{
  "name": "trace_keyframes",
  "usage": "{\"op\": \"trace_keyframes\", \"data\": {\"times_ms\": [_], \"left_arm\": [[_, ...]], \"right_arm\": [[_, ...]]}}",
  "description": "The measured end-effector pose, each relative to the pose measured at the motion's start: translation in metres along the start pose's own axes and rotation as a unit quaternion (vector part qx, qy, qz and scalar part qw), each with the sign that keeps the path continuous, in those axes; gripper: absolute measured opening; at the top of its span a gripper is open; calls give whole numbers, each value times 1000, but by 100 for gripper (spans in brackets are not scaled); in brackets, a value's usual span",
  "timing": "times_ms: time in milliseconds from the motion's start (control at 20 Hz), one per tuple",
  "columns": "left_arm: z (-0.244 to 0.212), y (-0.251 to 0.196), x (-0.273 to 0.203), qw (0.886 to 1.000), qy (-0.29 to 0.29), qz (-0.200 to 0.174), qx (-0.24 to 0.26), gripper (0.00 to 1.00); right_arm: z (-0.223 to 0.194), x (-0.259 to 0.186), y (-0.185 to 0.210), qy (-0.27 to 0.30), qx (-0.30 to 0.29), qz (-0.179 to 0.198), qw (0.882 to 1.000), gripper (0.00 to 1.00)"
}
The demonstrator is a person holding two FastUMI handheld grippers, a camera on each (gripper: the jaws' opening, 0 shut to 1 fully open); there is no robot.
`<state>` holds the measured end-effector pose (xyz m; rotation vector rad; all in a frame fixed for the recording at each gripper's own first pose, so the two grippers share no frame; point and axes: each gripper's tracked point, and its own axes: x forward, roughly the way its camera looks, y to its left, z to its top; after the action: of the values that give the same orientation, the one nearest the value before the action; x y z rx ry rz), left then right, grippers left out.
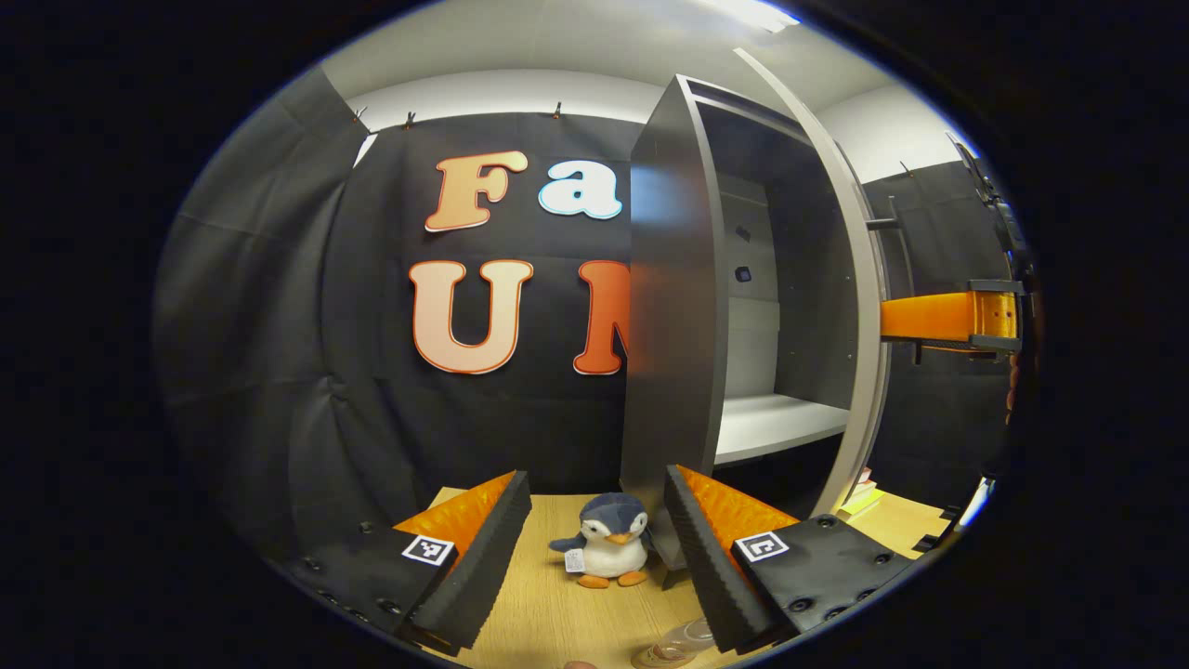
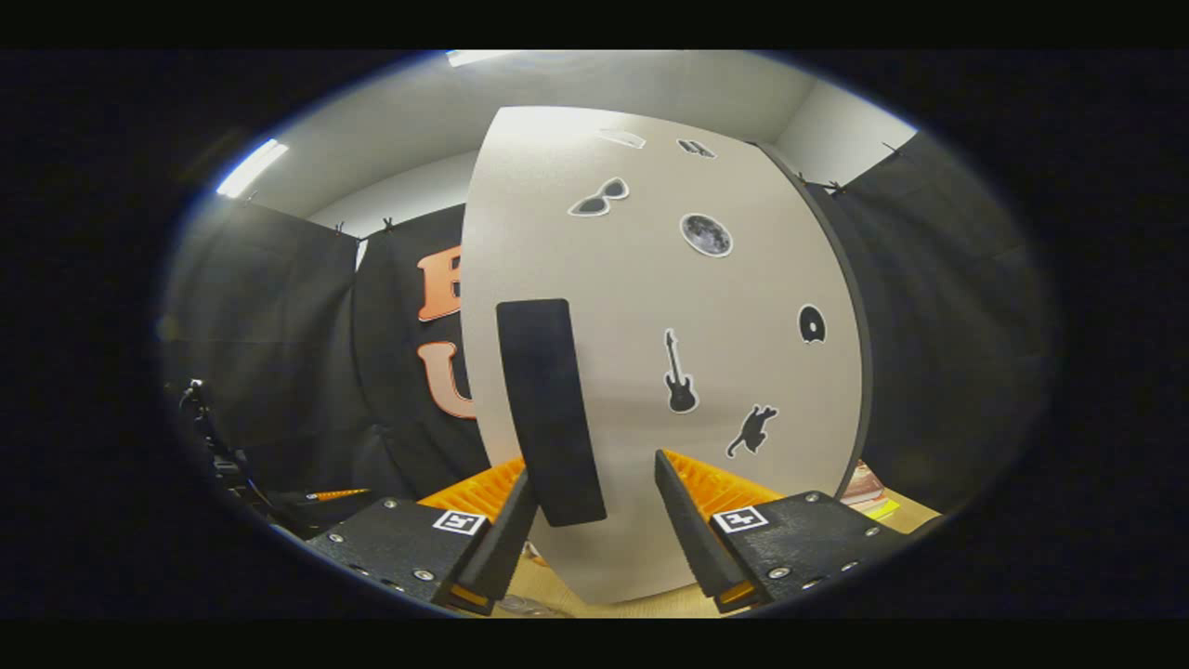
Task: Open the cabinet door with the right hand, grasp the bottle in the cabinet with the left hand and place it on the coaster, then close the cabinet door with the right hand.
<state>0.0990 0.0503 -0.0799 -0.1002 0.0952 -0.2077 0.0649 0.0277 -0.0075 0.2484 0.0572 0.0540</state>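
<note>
My left gripper (image 1: 594, 548) hangs low over the wooden table (image 1: 548, 613), its two fingers spread wide with nothing between them. The bottle (image 1: 671, 644) stands just below and between the fingertips, nearer my right finger, at the very bottom of the left gripper view; it is clear plastic and round, and I see only its top, so I cannot tell what it rests on. Straight ahead past the fingers sits a small plush penguin (image 1: 606, 552), soft, dark on top with a white belly and orange feet. Behind it rises the cabinet (image 1: 669, 307), tall with flat grey panels, a dark inside and a pale smooth shelf (image 1: 776, 423). Its door (image 1: 859, 307) stands ajar, edge-on to me, thin and curved by the lens.

My right gripper (image 2: 594, 520) faces the front of the door (image 2: 669, 372), a pale matte board dotted with small dark stickers. Its fingers are wide apart and straddle the lower end of the handle (image 2: 550, 409), a long black upright bar with rounded corners; neither finger presses on it. In the left gripper view that gripper (image 1: 947, 316) shows beyond the door's edge
</note>
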Motion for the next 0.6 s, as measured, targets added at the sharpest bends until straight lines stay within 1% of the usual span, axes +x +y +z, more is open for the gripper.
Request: {"op": "trace_keyframes", "data": {"times_ms": [100, 250, 300, 350, 400, 500, 600], "left_arm": [[-2, 2, 4, 1000, 3, -5, -6, 94], [0, 6, 8, 1000, 0, -9, -2, 95], [0, 5, 9, 1000, 0, -10, -1, 94], [2, 6, 10, 1000, -2, -12, 0, 94], [2, 5, 13, 1000, -1, -15, -1, 95], [1, 4, 16, 1000, -1, -17, -4, 94], [0, 1, 20, 1000, 2, -27, -11, 94]], "right_arm": [[-1, 8, 3, 1, -4, 3, 1000, 74], [-3, 19, 5, 0, -7, 6, 1000, 74], [-5, 23, 5, 1, -3, 7, 1000, 78], [-7, 28, 5, 3, 2, 9, 1000, 74], [-10, 33, 4, 5, 8, 8, 1000, 74], [-13, 41, 1, 4, 17, 6, 1000, 76], [-17, 50, -4, 3, 17, -5, 1000, 77]]}}
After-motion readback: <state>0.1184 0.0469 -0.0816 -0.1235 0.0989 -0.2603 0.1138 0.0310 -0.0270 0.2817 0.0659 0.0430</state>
